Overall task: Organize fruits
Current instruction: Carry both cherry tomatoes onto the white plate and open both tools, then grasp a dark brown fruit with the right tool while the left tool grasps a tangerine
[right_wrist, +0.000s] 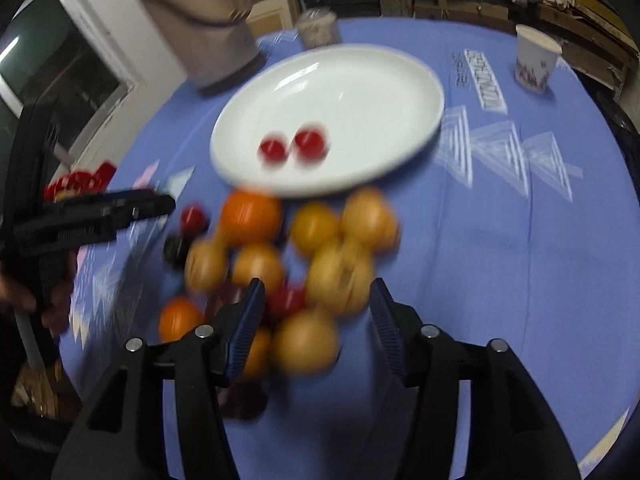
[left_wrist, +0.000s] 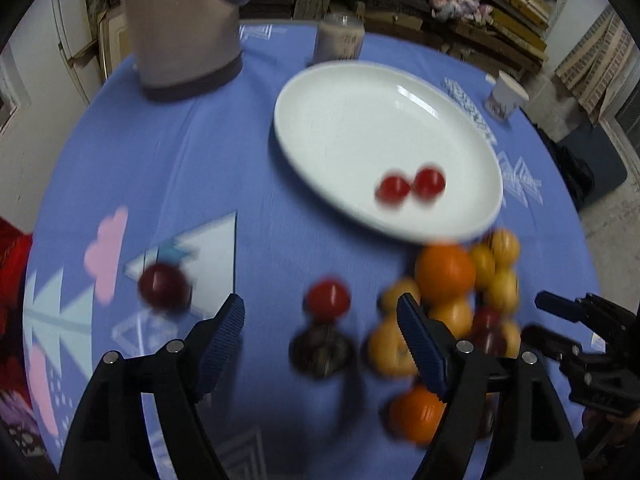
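A white plate [left_wrist: 340,120] on the blue tablecloth holds two small red fruits [left_wrist: 412,186]; it also shows in the right wrist view [right_wrist: 360,80]. A heap of orange and yellow fruits [left_wrist: 452,292] lies just in front of the plate, seen too in the right wrist view [right_wrist: 304,264]. A red fruit [left_wrist: 328,300], a dark fruit [left_wrist: 320,352] and a dark red fruit [left_wrist: 164,286] lie apart to the left. My left gripper [left_wrist: 320,328] is open and empty above the red and dark fruits. My right gripper [right_wrist: 316,312] is open over the heap.
A tall beige jug [left_wrist: 184,28] and a glass jar [left_wrist: 340,38] stand behind the plate. A paper cup [right_wrist: 534,58] stands at the far right. The round table's edge curves close on all sides, with shelves of clutter beyond.
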The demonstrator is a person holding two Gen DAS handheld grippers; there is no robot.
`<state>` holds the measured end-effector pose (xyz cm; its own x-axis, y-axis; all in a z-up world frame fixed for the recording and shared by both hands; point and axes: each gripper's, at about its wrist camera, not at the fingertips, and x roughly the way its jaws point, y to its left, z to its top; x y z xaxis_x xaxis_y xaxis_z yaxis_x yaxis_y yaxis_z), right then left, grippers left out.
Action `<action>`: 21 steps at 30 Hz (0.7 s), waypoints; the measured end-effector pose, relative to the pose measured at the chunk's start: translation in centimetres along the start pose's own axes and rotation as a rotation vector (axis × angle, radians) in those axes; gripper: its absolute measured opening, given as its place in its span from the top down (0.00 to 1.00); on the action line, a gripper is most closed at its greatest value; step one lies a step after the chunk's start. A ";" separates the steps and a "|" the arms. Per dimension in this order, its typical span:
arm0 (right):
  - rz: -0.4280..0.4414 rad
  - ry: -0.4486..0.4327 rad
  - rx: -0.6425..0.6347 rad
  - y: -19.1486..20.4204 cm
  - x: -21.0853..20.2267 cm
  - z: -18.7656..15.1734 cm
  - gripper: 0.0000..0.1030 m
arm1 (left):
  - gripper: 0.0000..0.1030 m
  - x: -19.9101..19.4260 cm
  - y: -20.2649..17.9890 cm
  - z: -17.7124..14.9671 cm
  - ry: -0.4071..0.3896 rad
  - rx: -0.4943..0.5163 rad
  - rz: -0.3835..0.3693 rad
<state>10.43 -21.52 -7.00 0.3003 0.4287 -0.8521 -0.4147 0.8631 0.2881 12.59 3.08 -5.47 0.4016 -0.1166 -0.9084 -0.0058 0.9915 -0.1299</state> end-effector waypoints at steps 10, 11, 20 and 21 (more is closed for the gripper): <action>0.032 0.067 -0.099 3.9 0.6 -5.3 0.46 | 0.20 0.3 -0.2 -5.7 0.113 -0.013 -0.009; 0.032 0.068 -0.102 4.0 0.6 -5.3 0.46 | 0.20 0.2 -0.3 -6.0 0.118 -0.007 -0.013; 0.016 0.078 -0.195 5.7 1.7 -5.9 0.46 | 0.16 -0.4 -1.3 -7.3 0.127 0.028 -0.009; 0.016 0.078 -0.185 5.6 2.3 -5.6 0.46 | 0.16 -0.4 -1.4 -7.4 0.127 0.032 -0.009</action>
<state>4.03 -17.22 -9.82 0.2278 0.4135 -0.8815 -0.5717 0.7897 0.2227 5.64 1.29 -7.84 0.2824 -0.1300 -0.9504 0.0273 0.9915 -0.1275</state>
